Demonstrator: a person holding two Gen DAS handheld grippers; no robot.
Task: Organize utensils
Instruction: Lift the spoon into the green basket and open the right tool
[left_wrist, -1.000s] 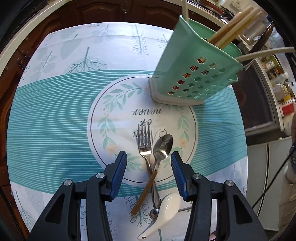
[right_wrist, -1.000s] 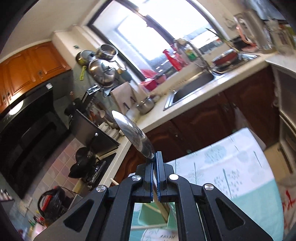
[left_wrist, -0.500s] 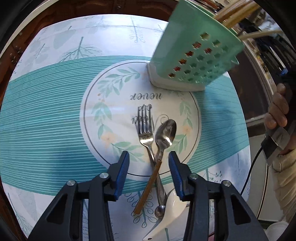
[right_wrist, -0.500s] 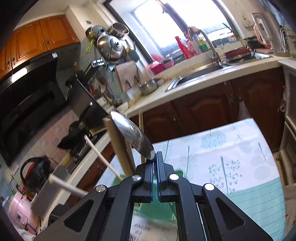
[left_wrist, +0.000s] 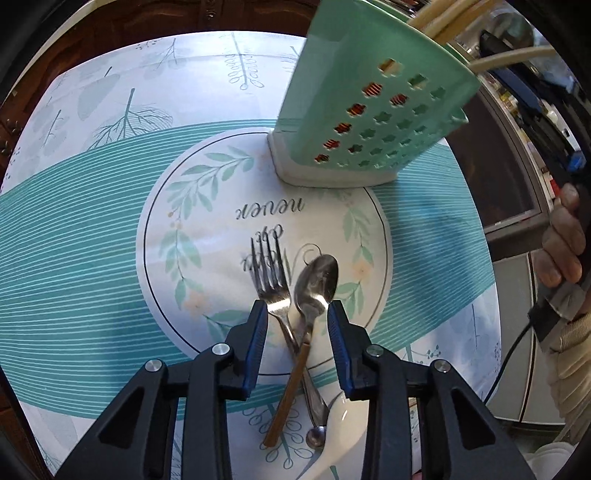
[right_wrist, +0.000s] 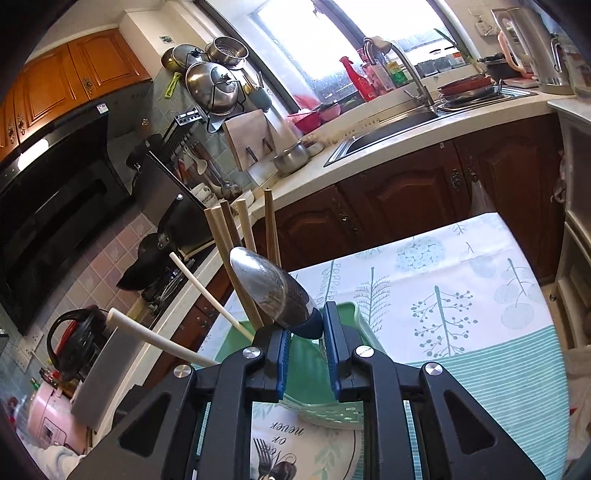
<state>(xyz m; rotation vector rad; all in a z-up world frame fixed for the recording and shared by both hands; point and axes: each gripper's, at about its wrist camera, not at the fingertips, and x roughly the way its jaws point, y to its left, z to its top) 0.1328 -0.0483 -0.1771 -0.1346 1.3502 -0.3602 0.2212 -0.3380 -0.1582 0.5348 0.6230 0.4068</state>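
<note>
A mint green utensil holder (left_wrist: 373, 107) stands on the table and holds several wooden chopsticks and white handles. In the right wrist view my right gripper (right_wrist: 306, 332) is open just above the holder (right_wrist: 306, 354). A large steel spoon with a blue neck (right_wrist: 269, 288) stands in the holder between my spread pads, bowl up. My left gripper (left_wrist: 297, 325) is open and low over a fork (left_wrist: 271, 280) and a wooden-handled spoon (left_wrist: 316, 284) that lie crossed on the cloth. A white ceramic spoon (left_wrist: 343, 421) lies beneath them.
The table has a teal and white printed cloth (left_wrist: 74, 236). Dark wood cabinets, a sink (right_wrist: 388, 129) and a stove line the kitchen behind it. The person's right hand (left_wrist: 565, 243) shows at the right edge of the left wrist view.
My right gripper came down over the holder and opened, releasing the large steel spoon into it. My left gripper moved forward and lower over the fork and spoon.
</note>
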